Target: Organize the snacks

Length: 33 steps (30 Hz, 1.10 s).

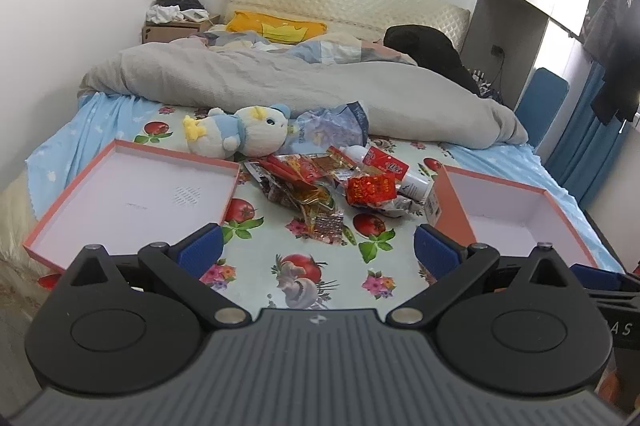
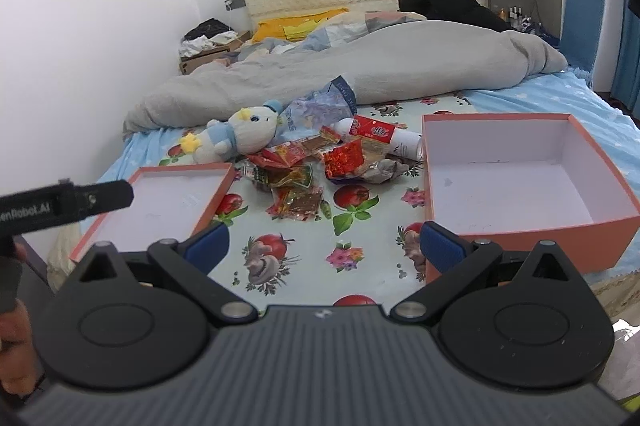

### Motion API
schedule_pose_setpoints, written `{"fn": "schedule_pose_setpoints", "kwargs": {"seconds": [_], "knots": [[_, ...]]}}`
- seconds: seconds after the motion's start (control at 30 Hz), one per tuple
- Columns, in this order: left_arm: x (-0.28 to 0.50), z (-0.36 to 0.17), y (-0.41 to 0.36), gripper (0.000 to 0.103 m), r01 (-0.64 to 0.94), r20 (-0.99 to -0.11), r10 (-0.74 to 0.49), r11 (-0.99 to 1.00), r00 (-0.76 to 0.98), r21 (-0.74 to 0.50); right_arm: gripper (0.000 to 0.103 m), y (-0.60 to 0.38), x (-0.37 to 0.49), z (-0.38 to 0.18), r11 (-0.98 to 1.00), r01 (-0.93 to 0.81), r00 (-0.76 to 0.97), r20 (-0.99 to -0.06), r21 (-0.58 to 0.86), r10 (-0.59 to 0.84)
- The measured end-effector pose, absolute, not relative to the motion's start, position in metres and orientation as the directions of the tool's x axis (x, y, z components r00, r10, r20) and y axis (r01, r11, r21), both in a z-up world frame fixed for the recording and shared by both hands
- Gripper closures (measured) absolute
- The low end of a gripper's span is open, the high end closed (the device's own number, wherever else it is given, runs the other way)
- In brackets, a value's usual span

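Note:
A heap of red and orange snack packets point(image 1: 320, 185) point(image 2: 308, 173) lies mid-bed on a fruit-print cloth, with a white bottle point(image 1: 404, 177) point(image 2: 384, 137) at its far right. A shallow orange box lid point(image 1: 132, 201) point(image 2: 168, 201) lies to the left of the heap. A deeper orange box point(image 1: 516, 222) point(image 2: 520, 181) stands to the right. My left gripper point(image 1: 318, 254) hangs open above the cloth, short of the heap, with nothing between its blue pads. My right gripper point(image 2: 324, 246) is likewise open and holds nothing. The left gripper's body point(image 2: 68, 205) shows at the right wrist view's left edge.
A plush toy point(image 1: 240, 133) point(image 2: 236, 133) and a crumpled blue bag point(image 1: 332, 125) point(image 2: 320, 105) lie just behind the snacks. A grey duvet point(image 1: 280, 81) is bunched across the bed's far half. A white wall runs along the left side, blue curtains point(image 1: 588, 145) on the right.

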State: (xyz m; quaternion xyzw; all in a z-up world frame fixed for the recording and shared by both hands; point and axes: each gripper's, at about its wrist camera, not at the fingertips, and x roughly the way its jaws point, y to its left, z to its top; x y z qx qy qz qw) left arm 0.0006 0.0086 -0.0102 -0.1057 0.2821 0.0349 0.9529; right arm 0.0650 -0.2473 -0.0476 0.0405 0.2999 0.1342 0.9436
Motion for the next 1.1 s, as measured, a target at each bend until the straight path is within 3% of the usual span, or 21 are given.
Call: {"fn": "schedule_pose_setpoints", "kwargs": {"seconds": [1.1], "knots": [[0.009,-0.035,0.011,0.0,-0.128,-0.573,0.001,0.975,0.82,-0.181,0.0,-0.252,0.065,-0.064,0.97,-0.198,0.779,-0.578,0.139,0.242]]}}
